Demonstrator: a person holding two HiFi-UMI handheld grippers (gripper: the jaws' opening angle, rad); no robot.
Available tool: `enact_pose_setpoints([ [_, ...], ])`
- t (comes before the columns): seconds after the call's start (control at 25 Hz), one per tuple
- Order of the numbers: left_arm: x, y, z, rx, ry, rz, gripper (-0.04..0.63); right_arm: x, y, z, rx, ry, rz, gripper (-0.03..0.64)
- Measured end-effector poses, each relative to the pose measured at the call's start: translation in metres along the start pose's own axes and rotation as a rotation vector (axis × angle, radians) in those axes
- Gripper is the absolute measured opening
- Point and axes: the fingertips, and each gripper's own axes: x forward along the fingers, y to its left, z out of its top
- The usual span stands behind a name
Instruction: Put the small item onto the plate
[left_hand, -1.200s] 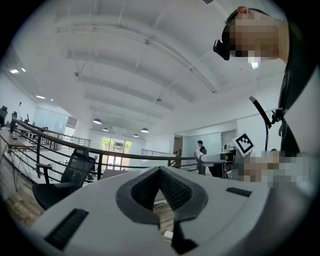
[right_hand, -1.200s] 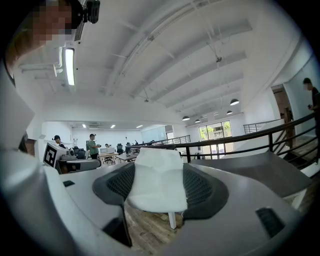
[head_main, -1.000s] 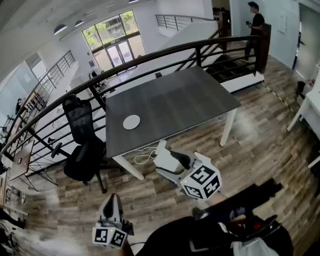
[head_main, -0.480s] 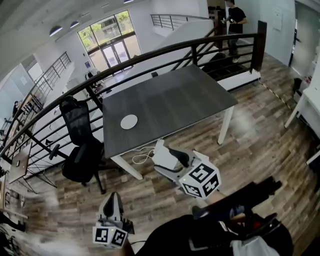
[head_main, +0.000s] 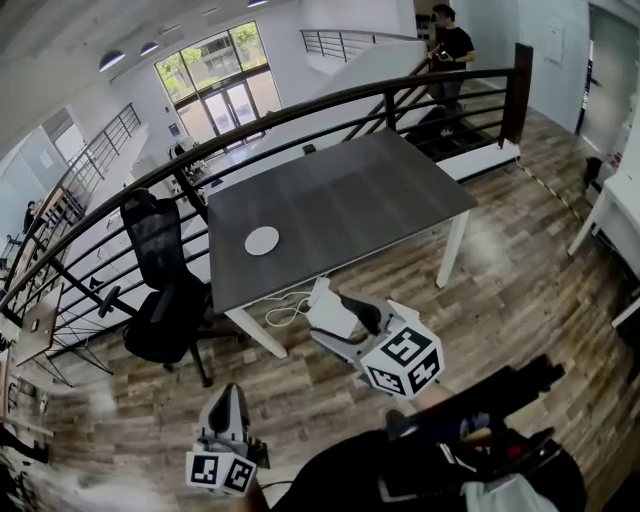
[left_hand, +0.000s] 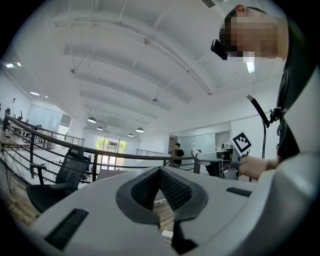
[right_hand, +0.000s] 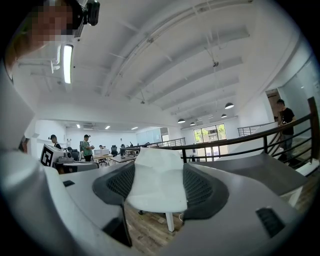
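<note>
Small item (right_hand: 156, 182), white and angular, sits clamped between the jaws of the right gripper (head_main: 325, 318), which is held level above the wood floor, short of the table's near edge and well apart from the plate.

Dark grey table (head_main: 350, 200) on white legs stands against a curved black railing (head_main: 300, 110), with a black office chair (head_main: 165, 290) at its left end. A person in black (head_main: 450, 48) stands beyond the railing.

On the table's left part lies the round white plate (head_main: 262, 240), bare; only the head view shows it.

Lower and nearer the body, the left gripper (head_main: 228, 398) has its dark pads pressed together at the tips with nothing between them.

Each gripper carries a cube of black-and-white square markers (head_main: 403, 362).

From the left gripper view, the hand (left_hand: 257, 167) holding the right gripper can be seen. In the right gripper view alone, two people (right_hand: 86, 145) stand among distant desks.
</note>
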Motion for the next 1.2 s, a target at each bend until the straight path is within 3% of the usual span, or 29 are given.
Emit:
enact_pose_setpoints([
  [0.64,-0.063,0.044,-0.009,-0.003,-0.033,-0.046,0.005,0.028,0.073,-0.013,-0.034,-0.005,-0.002,0.310],
  [1.0,-0.067,0.046,-0.001,0.007,-0.044,-0.019,0.005,0.038,0.072,-0.009,-0.029,-0.006,0.019,0.310],
  [1.2,-0.055,0.056,0.005,0.026,-0.045,0.041,0.005,0.059,0.059,-0.005,-0.019,-0.006,0.051,0.310],
])
